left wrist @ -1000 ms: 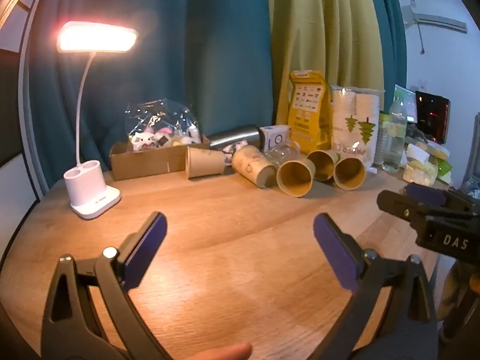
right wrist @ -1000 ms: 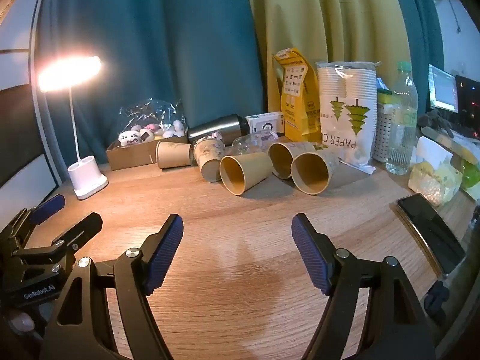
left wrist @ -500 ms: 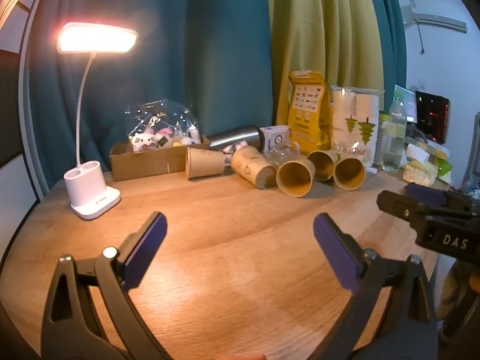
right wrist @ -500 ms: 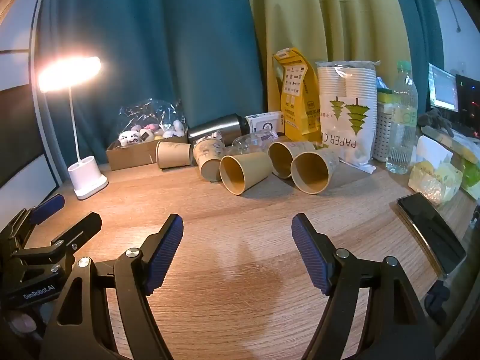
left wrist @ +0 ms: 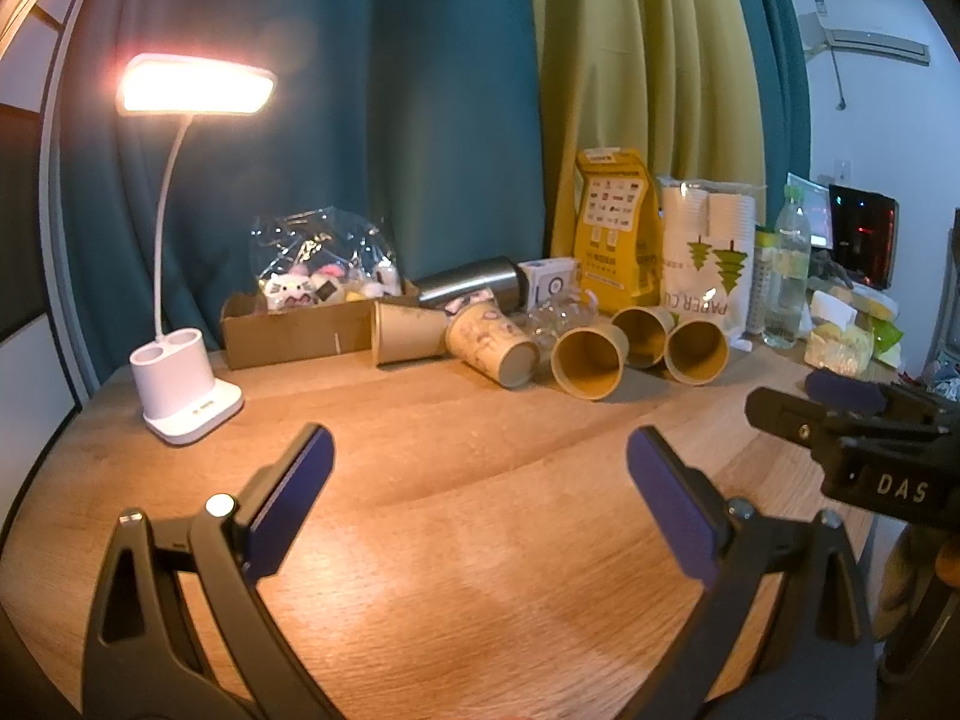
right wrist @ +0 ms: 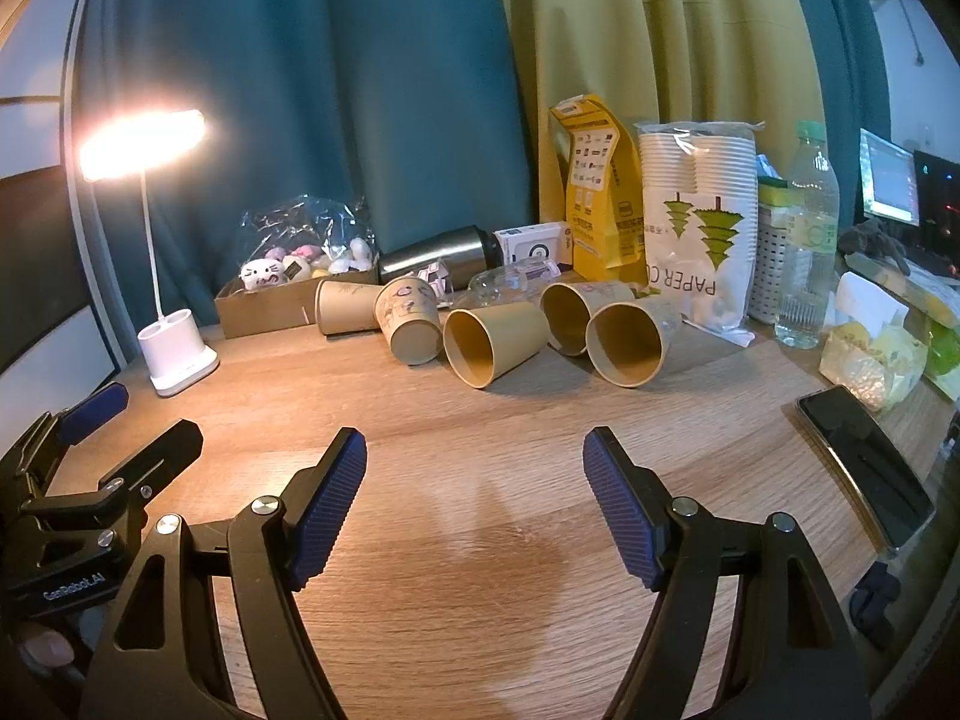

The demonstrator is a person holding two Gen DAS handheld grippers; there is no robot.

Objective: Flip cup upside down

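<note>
Cups [right wrist: 495, 345] lie on their sides at the far part of the wooden surface [right wrist: 480, 540], long axes horizontal, several mouths toward the cameras. Left hand-held gripper [left wrist: 480, 450] and right hand-held gripper [right wrist: 474, 450] are spread wide, holding nothing.

We see a round wooden table [right wrist: 480, 540] low in the frame. Behind it hang a dark teal curtain [right wrist: 300, 90] and a yellow curtain [right wrist: 648, 30]. At the upper left a white lamp [left wrist: 195, 84] glows warm. A white wall [left wrist: 870, 108] shows at the upper right.
</note>
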